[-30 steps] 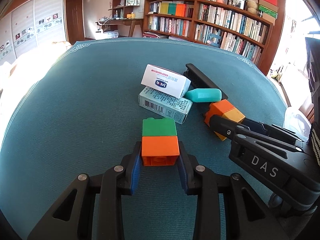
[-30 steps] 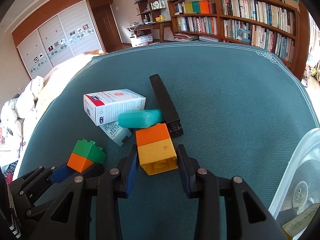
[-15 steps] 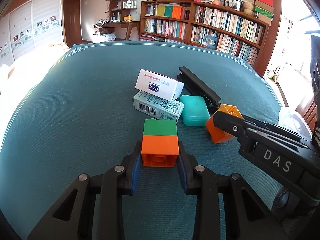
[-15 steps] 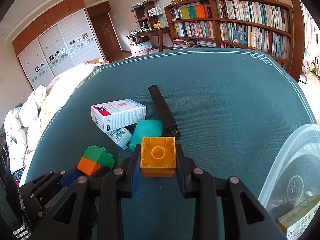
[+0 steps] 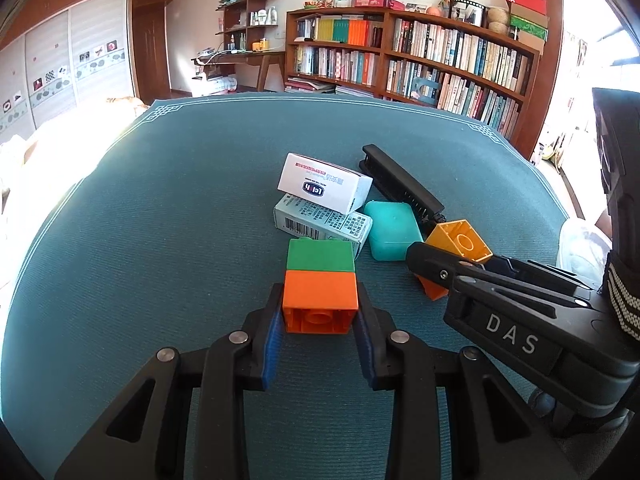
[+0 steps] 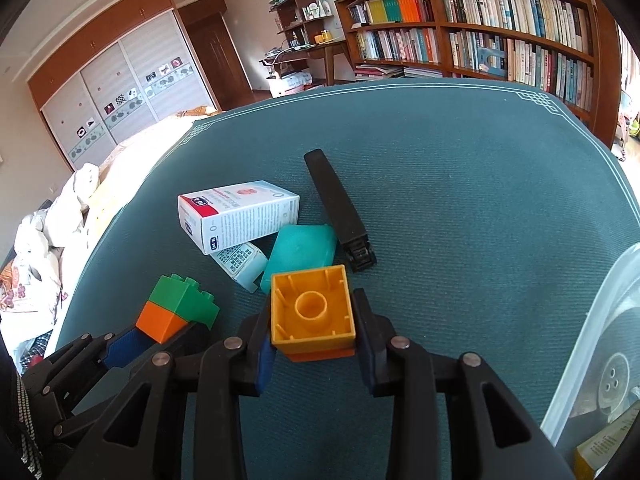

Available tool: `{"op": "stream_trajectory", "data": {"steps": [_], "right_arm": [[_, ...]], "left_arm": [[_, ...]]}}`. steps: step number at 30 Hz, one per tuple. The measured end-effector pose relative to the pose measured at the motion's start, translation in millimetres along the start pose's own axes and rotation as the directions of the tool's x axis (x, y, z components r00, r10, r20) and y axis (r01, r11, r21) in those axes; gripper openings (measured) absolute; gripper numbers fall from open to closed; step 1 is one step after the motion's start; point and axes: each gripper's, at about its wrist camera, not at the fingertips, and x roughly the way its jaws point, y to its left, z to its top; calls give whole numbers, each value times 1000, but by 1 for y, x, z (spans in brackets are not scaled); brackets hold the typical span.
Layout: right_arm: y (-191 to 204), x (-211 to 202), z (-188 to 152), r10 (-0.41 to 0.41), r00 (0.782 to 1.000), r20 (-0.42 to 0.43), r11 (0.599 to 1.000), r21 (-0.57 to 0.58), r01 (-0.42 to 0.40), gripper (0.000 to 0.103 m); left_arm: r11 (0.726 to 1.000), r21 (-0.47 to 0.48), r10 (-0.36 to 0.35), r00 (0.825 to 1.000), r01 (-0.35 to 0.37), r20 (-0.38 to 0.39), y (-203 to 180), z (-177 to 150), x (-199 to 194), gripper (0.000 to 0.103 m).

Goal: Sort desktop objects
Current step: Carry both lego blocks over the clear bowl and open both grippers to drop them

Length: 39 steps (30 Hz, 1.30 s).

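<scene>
My left gripper (image 5: 318, 314) is shut on a green-over-orange brick stack (image 5: 320, 280), which it holds just above the teal tablecloth (image 5: 160, 240). My right gripper (image 6: 314, 322) grips a yellow-and-orange brick stack (image 6: 312, 304), tipped so its hollow yellow underside faces the camera. Its jaws are easing open a little, with the pads still against the stack. In the left wrist view the right gripper (image 5: 426, 258) comes in from the right beside a teal case (image 5: 394, 230). In the right wrist view the left gripper (image 6: 160, 332) and its stack (image 6: 176, 308) sit at lower left.
A white box (image 5: 324, 188) lies on a pale printed box (image 5: 320, 224). A long black bar-shaped tool (image 5: 400, 186) lies behind the teal case (image 6: 302, 248). A clear plastic bin (image 6: 592, 344) with items inside stands at the right table edge. Bookshelves (image 5: 420, 60) stand beyond.
The right gripper has tipped its yellow-and-orange stack so the hollow bottom faces the camera. The teal case now lies flat. The left gripper and its stack have kept still.
</scene>
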Motion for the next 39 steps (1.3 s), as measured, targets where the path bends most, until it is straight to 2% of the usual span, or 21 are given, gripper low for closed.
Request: {"op": "stream_trajectory", "data": {"steps": [9,18,24,29,39], "right_arm": [[7,-30,2,-19,996,92,1000,-9,20,37],[9,-61,-7,-80,982,169,996,-15,84,37],[-8,-87,-16,-114,972,208,993,27,111,37],[-24,-99,-23,-163,965,204,986,56,155,37],[-53,-130,-31,-257,938,231,965,115,236,37]], "left_arm": [[1000,8,0,1000,-1,16,-4,0,-4,35],[999,35,-10,999,8,39,-14,-1,-11,35],[998,63,-26,999,24,38,-26,-3,-14,35],[996,79,-50,998,47,28,-34,-4,-14,35],[990,116,-84,996,81,22,-50,-5,-20,35]]}}
